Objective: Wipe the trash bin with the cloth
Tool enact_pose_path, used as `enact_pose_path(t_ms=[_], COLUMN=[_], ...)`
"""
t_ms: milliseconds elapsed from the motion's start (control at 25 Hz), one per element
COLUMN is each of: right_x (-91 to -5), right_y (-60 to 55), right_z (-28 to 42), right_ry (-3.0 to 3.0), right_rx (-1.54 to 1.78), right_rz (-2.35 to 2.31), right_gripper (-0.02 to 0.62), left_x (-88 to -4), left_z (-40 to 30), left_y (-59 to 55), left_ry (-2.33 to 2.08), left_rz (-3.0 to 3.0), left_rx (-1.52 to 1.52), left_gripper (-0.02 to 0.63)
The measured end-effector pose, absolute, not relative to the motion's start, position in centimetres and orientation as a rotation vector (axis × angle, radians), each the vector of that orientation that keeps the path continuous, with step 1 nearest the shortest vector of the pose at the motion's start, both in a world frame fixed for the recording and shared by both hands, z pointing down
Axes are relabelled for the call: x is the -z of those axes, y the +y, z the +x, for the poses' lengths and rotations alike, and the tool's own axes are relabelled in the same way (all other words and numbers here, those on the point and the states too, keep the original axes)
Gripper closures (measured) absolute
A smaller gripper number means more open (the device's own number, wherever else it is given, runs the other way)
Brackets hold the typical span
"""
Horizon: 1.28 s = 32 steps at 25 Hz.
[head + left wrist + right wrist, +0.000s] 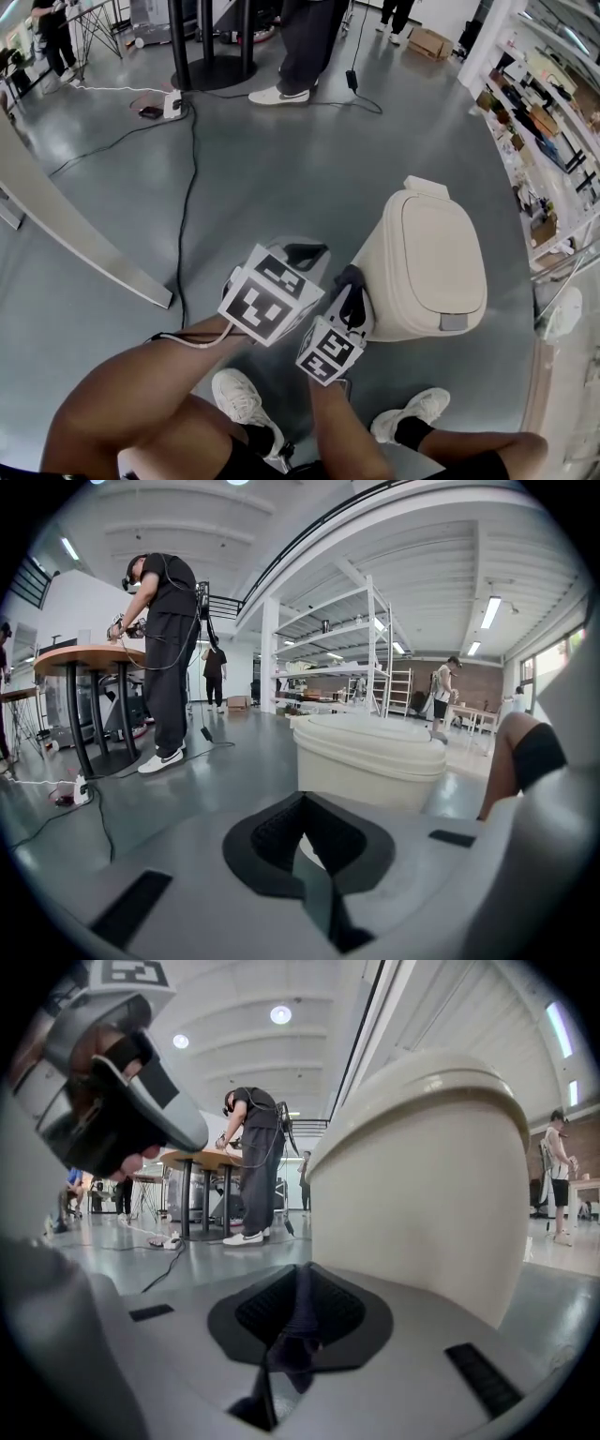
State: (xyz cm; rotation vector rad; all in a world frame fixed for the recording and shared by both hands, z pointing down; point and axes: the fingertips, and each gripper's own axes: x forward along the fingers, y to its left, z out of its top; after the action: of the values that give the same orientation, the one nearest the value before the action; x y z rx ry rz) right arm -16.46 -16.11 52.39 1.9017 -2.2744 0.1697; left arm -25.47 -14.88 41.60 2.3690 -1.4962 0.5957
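A cream trash bin with its lid down stands on the grey floor, right of centre in the head view. My right gripper is low against the bin's left side and is shut on a dark cloth pinched between its pads. In the right gripper view the bin's wall fills the right half, very near. My left gripper hovers just left of the right one, jaws closed with nothing held. In the left gripper view the bin stands a short way ahead.
Black cables run across the floor to a power strip. A person's white shoe and a round table base are beyond. Shelving lines the right side. A pale beam crosses the left. My own feet are below.
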Motion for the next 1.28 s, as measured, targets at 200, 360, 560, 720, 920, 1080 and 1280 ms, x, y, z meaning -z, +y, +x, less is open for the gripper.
enact_pose_path(t_ms=[200,360,560,720,920,1080,1280], right_x=[-48.0,-46.1,-43.2,-42.1,-42.4,-43.9,-46.6], right_y=[-17.2,-18.4,-19.4,-19.5,-20.2,-20.8,-21.6], right_z=[-17.6,-18.7,-19.0,-18.9,-19.1,-19.0,-18.7], right_ry=[-2.343,-2.368,-2.409,-2.423,-2.411,-2.367,-2.307], right_rx=[-0.205,-0.2,-0.143,-0.127,-0.143,-0.188,-0.215], right_rz=[1.982,2.023,2.078,2.111,2.128,2.127,2.11], right_gripper=[0.544,0.544,0.544,0.543,0.543,0.543,0.544], left_x=[-41.6,-41.6,-41.5,-41.6,-41.2,-41.0,-41.6], left_z=[-26.0,-27.0,-27.2,-27.3,-27.1,-27.0,-27.2], left_y=[-14.9,-14.9,-15.2,-15.1,-15.2,-15.3,-15.4], left_ry=[-1.488,-1.528,-1.545,-1.545,-1.535,-1.529,-1.522], left_rz=[2.326,2.317,2.331,2.332,2.345,2.349,2.341], left_rx=[-0.562,-0.574,-0.581,-0.585,-0.572,-0.567,-0.57], left_gripper=[0.609,0.609,0.609,0.609,0.609,0.609,0.609])
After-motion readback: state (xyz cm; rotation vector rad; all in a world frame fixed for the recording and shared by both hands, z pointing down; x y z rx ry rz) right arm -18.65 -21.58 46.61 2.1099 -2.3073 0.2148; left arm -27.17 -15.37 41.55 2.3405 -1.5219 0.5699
